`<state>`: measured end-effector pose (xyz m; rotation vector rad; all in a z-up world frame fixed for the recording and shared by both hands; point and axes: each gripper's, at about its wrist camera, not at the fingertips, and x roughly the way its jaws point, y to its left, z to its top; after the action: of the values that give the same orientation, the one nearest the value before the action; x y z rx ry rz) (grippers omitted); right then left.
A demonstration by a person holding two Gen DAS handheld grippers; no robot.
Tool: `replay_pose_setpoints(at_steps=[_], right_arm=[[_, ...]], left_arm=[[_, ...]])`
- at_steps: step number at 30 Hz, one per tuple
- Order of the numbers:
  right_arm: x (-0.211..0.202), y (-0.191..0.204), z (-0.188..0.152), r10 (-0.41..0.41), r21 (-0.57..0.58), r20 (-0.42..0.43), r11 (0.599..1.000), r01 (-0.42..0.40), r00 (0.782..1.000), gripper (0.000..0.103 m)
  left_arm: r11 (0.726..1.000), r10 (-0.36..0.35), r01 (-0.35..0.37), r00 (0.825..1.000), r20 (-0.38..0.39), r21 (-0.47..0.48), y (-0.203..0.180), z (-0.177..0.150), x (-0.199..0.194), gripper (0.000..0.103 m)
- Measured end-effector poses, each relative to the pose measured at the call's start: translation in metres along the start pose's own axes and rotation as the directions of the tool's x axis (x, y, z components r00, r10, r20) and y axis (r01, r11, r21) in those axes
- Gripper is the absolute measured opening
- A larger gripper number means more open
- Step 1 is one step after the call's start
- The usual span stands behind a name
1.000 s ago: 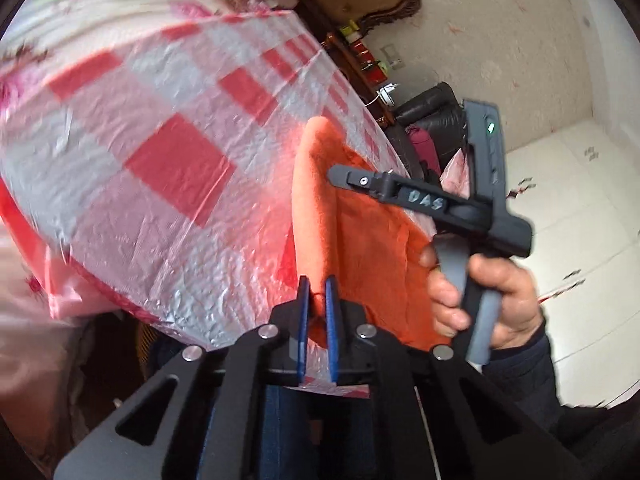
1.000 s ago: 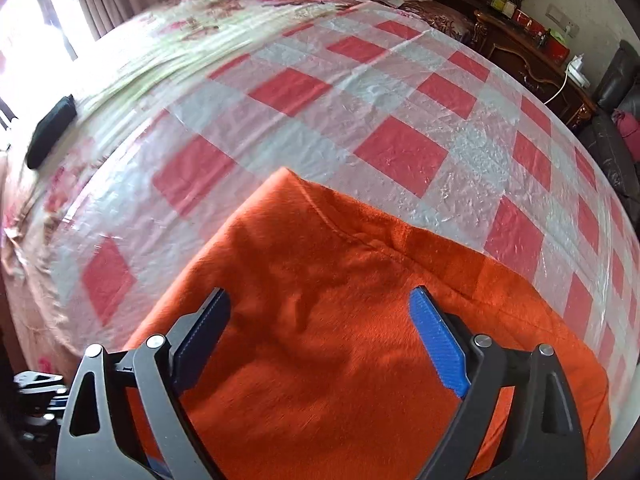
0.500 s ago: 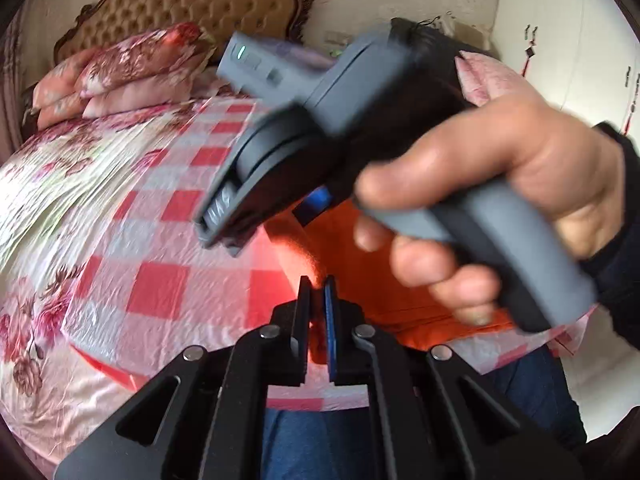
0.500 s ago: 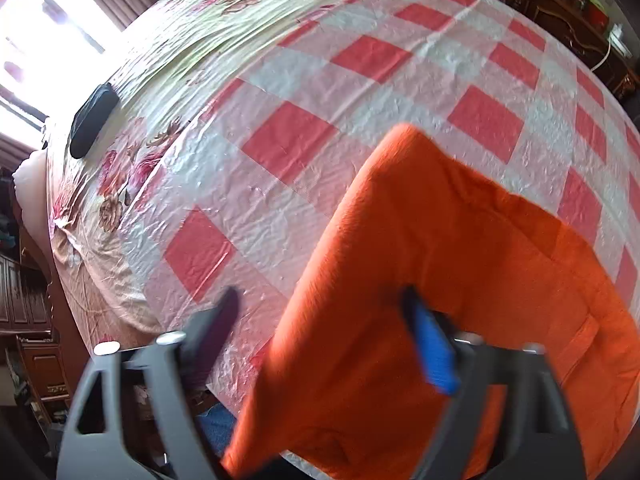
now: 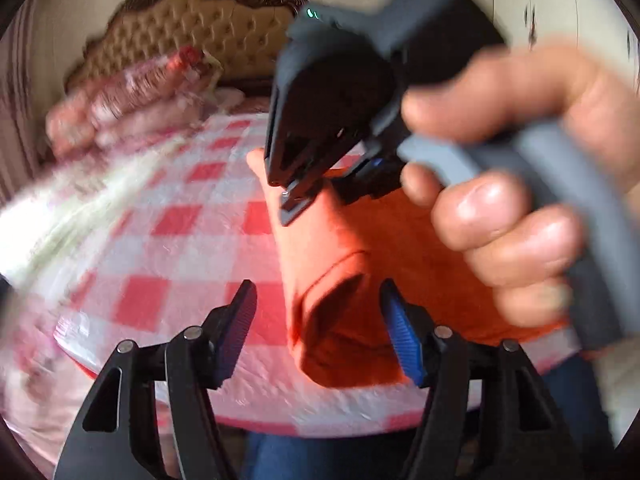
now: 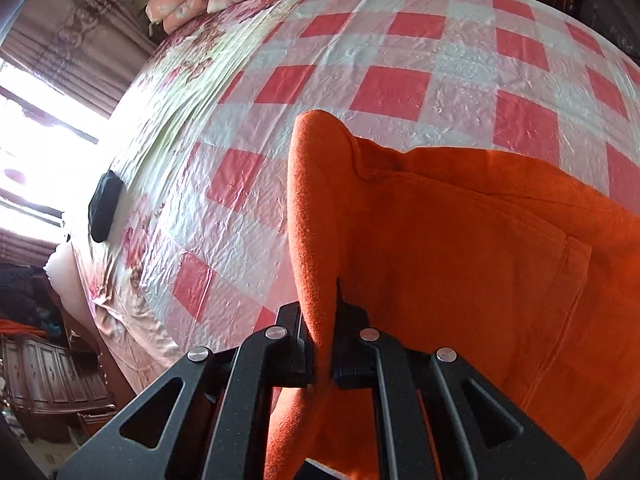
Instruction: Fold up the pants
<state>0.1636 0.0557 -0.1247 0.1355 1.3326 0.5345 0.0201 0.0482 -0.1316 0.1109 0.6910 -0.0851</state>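
Note:
Orange pants lie at the near edge of the bed on a red and white checked sheet. My right gripper is shut on a raised fold at their left edge. In the left wrist view the pants rise as a ridge, with the right gripper clamped on its far end and a person's hand around the handle. My left gripper is opening. The near end of the ridge stands between its jaws, and neither pad presses on it.
Pillows and a padded headboard stand at the far end of the bed. A black object lies at the bed's left edge below a bright window. A wooden cabinet stands beside the bed.
The right gripper closed from wide open onto a fold of the pants. The left gripper let go of its fold and its jaws spread. The right gripper now fills the left wrist view.

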Motion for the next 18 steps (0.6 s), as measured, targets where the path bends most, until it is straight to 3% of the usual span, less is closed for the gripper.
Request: replay_pose_setpoints(at_steps=[1, 5, 9, 14, 18], right_arm=[[-0.006, -0.004, -0.002, 0.006, 0.008, 0.01, 1.0, -0.006, 1.0, 0.006], [-0.047, -0.037, -0.01, 0.049, 0.062, 0.078, 0.997, -0.053, 0.996, 0.006], [-0.109, -0.095, -0.033, 0.09, 0.133, 0.181, 0.984, -0.115, 0.979, 0.006], [-0.177, -0.178, -0.074, 0.04, 0.221, 0.293, 0.969, -0.108, 0.955, 0.006], [-0.201, -0.266, -0.119, -0.007, 0.322, 0.319, 0.941, -0.101, 0.948, 0.007]], left_arm=[[0.999, 0.03, -0.03, 1.0, -0.004, 0.023, -0.006, 0.001, 0.006, 0.007], [0.994, 0.004, -0.012, 0.997, 0.074, 0.105, -0.033, 0.015, -0.011, 0.006], [0.966, -0.074, 0.033, 0.986, 0.151, 0.258, -0.089, 0.03, -0.038, 0.006], [0.892, -0.217, 0.119, 0.959, 0.183, 0.436, -0.18, 0.042, -0.055, 0.006], [0.8, -0.323, 0.19, 0.936, 0.142, 0.569, -0.259, 0.034, -0.053, 0.006]])
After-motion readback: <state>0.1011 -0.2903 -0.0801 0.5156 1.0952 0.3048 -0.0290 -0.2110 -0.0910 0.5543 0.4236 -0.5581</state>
